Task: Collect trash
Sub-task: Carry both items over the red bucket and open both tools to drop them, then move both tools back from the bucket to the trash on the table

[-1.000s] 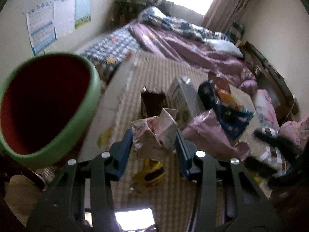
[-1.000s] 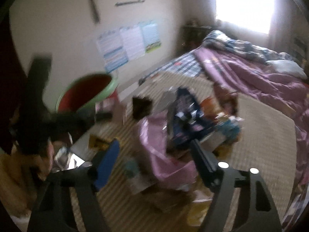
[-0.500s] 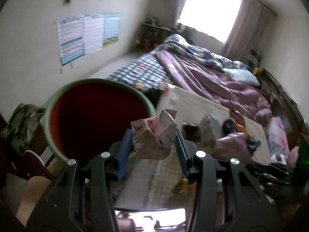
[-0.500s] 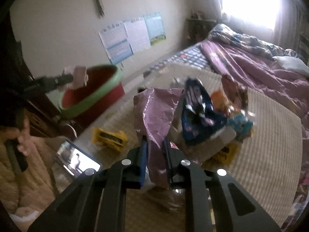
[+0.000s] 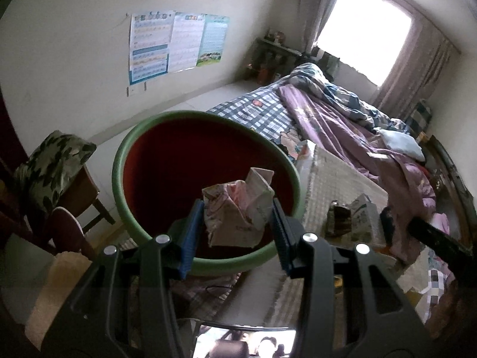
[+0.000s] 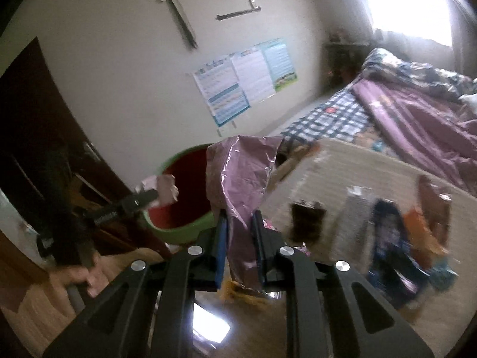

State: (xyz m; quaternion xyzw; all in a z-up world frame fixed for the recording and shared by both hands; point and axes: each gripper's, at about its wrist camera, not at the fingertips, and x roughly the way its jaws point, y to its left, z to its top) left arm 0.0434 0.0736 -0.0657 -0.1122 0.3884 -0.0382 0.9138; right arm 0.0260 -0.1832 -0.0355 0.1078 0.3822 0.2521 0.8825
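The left gripper [image 5: 237, 223] has its blue-padded fingers [image 5: 190, 232] clamped on a crumpled paper carton [image 5: 238, 208] — pink and white, creased at the top — and holds it right over the mouth of the bin [image 5: 205, 191], a round tub with a green rim and a dark red inside. The bin stands on the floor just beside the edge of the counter [image 5: 334, 185], which is covered with a pale woven mat.

The right gripper [image 6: 240, 238] has its fingers [image 6: 221, 238] nearly together, pinching a crinkled purple wrapper [image 6: 241, 176] that stands up tall between them. From this side the wrapper hangs in front of the bin's rim, near it, though I can't tell whether it is over the opening.

More rubbish lies further along the counter — a small dark packet [image 5: 338, 217] and a pale box [image 5: 362, 217] just beside it, with blue and orange bags [image 6: 405, 226] blurred beyond. A phone [image 5: 244, 343] with a lit screen lies under the left gripper. Behind it all, a bed [image 5: 342, 116] with purple and checked bedding.
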